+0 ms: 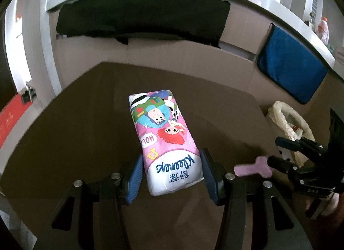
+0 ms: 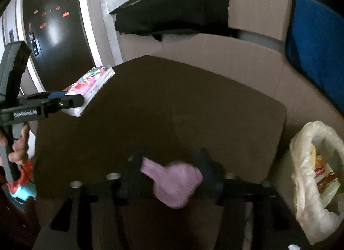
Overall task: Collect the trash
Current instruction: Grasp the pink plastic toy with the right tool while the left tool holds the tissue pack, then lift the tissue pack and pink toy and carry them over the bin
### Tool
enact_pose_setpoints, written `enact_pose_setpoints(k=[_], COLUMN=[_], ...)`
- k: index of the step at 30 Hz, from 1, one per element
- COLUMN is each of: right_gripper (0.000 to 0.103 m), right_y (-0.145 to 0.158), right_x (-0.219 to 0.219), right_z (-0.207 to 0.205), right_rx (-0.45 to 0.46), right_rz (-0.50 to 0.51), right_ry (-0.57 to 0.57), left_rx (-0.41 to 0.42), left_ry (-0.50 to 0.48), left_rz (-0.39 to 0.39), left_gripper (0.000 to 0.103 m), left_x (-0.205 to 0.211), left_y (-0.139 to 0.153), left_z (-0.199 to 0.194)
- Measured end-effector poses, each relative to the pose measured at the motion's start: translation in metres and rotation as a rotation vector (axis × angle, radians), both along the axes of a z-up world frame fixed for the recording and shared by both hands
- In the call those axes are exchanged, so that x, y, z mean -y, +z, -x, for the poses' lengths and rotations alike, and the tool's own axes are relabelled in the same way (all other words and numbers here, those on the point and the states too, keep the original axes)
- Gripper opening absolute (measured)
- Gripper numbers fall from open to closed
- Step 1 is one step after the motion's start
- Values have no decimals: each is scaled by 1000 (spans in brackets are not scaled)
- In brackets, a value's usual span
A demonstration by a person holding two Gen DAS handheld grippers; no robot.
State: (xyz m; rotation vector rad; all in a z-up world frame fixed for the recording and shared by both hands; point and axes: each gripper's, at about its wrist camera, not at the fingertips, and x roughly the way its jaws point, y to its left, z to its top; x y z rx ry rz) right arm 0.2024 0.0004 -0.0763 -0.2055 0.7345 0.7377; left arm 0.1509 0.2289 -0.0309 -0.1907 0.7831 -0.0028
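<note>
- Left wrist view: your left gripper brackets the near end of the Kleenex tissue pack, blue pads on either side. Whether they press the pack or only flank it cannot be told. The pack lies flat on the brown desk.
- Right wrist view: your right gripper is clenched on a crumpled pink scrap, held above the desk's near edge. The lined trash bin stands off the desk to the right. Swing the scrap over its mouth before you release.
- Hard to make out: motion blur smears the right gripper and scrap; the bin's contents are only partly legible, and its far side is cut off.
</note>
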Motion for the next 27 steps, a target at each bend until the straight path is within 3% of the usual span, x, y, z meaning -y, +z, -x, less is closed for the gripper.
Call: enact_pose_setpoints(k=[4,10,11,12,13,14,21,27], right_gripper=[61,61,58,49,37,36,36,36], right_y=[-15,-36,-36,-35,-34,-31,3,25], right_x=[2,4,7,9,11,11,7,9], right_z=[-1,-6,-5,-4,-3,-3,11,4], right_rx=[-40,-69,-57,-52,-41,-22,103,154], right_rz=[15,54,41,39,43,48,39,3], right_ry=[24,16,8,0,-8,-14,-4,-42], left_rx=[-45,-48,-46,-41,-35,-23,40,81], left_ry=[-8,-3,-3,-3,-3,-1,19,25], left_rz=[28,15,11,5,-1,-14,-26,-61], left_gripper=[52,52,52,52,52,52,52,52], left_x=[0,5,7,10,11,14,22,32], left_y=[-9,-14,-14,-14,-13,-11,5,23], left_z=[0,1,2,2,3,4,8,5])
